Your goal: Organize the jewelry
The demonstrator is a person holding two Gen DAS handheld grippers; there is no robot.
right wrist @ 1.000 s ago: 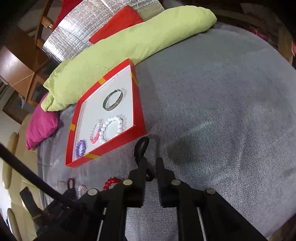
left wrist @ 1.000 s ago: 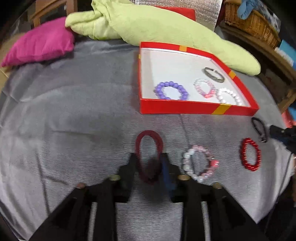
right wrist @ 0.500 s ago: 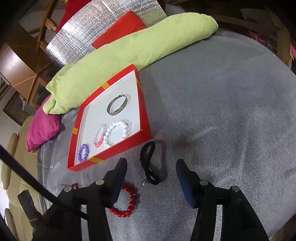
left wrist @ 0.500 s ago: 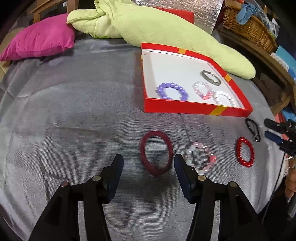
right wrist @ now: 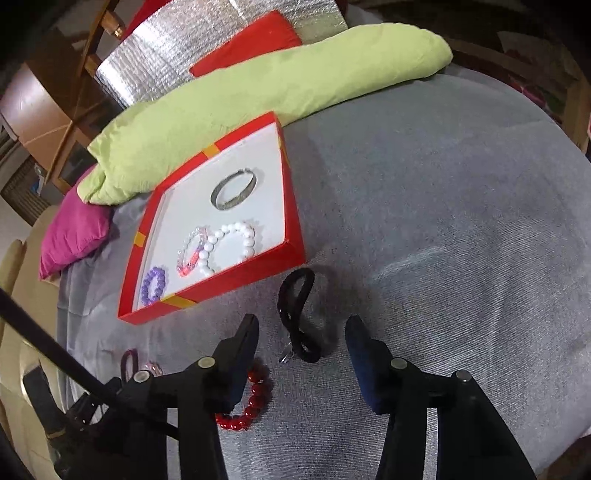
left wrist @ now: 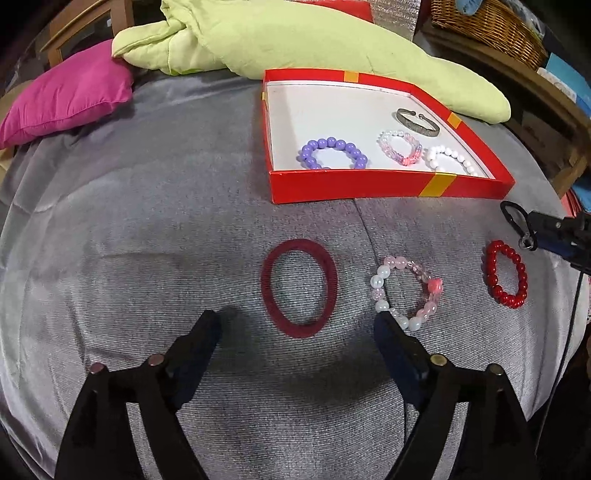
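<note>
Left gripper [left wrist: 297, 325] spread wide over the grey cloth [left wrist: 147, 221], jaws just opened further, nothing pinched; dark red hair band [left wrist: 299, 288] flat on the cloth just ahead of the gap, touching neither finger. Right finger's tip right beside the pink-and-white bead bracelet [left wrist: 406, 291] (contact not clear). Further right, red bead bracelet [left wrist: 504, 273] on the cloth, apart from the others. Beyond, red shallow box [left wrist: 369, 184] with white floor, holding a purple bead bracelet [left wrist: 332, 153], a pink translucent bead bracelet [left wrist: 400, 147], a white bead bracelet [left wrist: 450, 158] and a silver bangle [left wrist: 417, 120]; pink and white ones touching or overlapping. Right gripper [right wrist: 301, 332] parted, jaws just narrowed a little, pads pressing on nothing; black hair tie [right wrist: 295, 314], twisted into a figure eight, on the cloth between the fingers and stretching ahead toward the box's near wall, clear of both pads. Red bead bracelet partly hidden behind the left finger in the right wrist view. Behind the box, light green cushion [right wrist: 258, 99] along its far side, magenta pillow [left wrist: 70, 92] at the cloth's far left edge, wicker basket [left wrist: 491, 29] at the far right.
</note>
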